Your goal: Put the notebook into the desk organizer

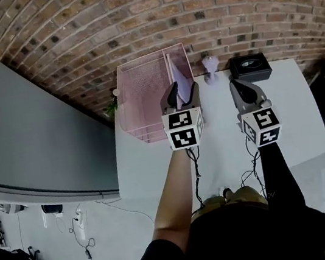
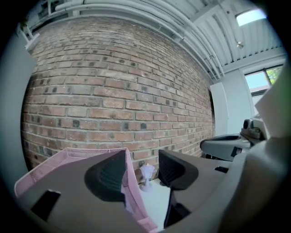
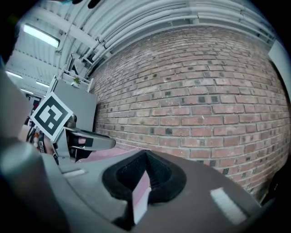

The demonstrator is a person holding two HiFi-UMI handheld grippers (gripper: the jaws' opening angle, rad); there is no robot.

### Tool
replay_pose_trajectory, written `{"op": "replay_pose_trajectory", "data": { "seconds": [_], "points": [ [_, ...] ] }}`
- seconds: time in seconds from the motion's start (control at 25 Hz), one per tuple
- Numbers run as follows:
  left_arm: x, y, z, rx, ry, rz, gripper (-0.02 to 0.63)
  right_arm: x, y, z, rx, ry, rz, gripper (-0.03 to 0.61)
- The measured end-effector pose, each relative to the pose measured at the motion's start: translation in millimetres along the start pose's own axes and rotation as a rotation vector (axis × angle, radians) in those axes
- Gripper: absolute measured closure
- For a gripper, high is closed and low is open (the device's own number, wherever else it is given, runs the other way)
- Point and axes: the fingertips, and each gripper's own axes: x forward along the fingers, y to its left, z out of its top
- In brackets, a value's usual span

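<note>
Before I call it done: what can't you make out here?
Notebook: head view, lower part behind the left gripper; depth in the organizer unclear.
Organizer inside: left gripper view, blocked by that gripper's open jaws.
Organizer: right gripper view, mostly behind the shut jaws of the right gripper.
Black box: head view, too small to identify.

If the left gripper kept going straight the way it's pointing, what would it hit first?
Probably the side wall of the pink mesh desk organizer, which shows between the open jaws of the left gripper; the brick wall lies farther behind.
</note>
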Motion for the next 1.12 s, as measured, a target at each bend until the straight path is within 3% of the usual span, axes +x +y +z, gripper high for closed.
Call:
{"op": "replay_pose_trajectory", "data": {
  "seconds": [0.56, 0.88, 1.12],
  "points": [
    [-157.6, 1.2, 4.1, 0.088, -0.095, 0.01, 0.39, -86.0, 70.7, 18.1, -0.011, -0.052, -0.012, 0.578],
    [-216.1, 0.3, -0.2, 0.131, -0.118, 0.014, 0.394, -112.8, 98.6, 24.5, -0.008, -0.076, -0.002, 0.578],
    [-230.7, 4.3, 2.5, 0.128, -0.147, 0.04, 0.48, -116.9, 111.1, 22.0, -0.025, -0.071, 0.019, 0.578]
  ]
}}
